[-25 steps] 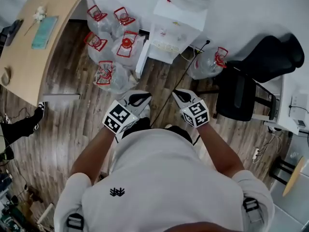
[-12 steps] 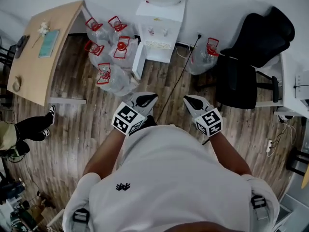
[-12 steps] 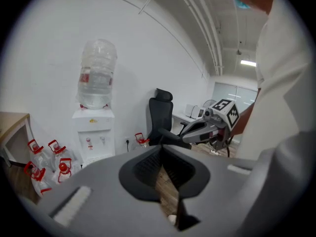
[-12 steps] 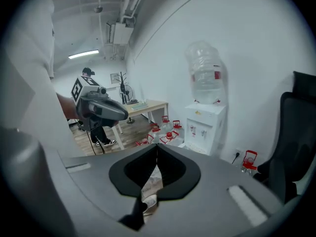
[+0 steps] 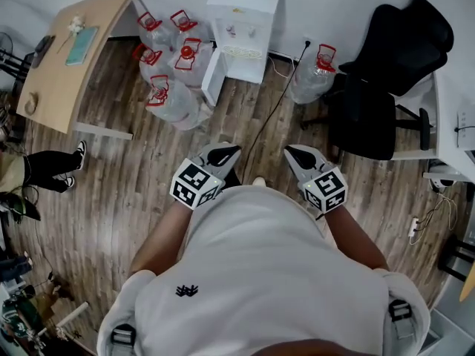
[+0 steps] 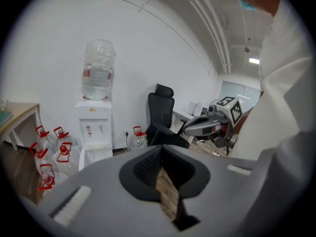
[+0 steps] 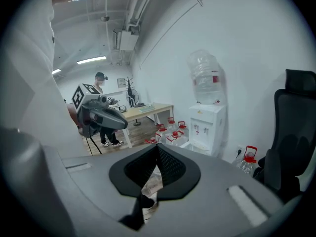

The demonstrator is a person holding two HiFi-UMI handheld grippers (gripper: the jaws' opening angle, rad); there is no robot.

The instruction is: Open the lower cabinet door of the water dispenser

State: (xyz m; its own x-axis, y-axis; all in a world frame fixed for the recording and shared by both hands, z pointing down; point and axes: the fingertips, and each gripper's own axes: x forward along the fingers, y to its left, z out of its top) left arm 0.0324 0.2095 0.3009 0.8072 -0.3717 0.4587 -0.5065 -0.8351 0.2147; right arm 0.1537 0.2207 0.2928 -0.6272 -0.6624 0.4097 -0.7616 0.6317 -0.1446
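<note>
Both closed, empty: left claw [image 5: 231,150], right claw [image 5: 291,151], well apart from the white boxy water dispenser [image 5: 245,21]. Its flat white lower cabinet door [image 5: 214,76] looks open already; stay clear.

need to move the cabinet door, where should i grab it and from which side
Grip the door's free vertical edge, the end standing out from the dispenser toward you. Come from the front, on the bare-floor side: the bottles crowd its other face, and a thin upright panel probably suits jaws closing across its thickness.
</note>
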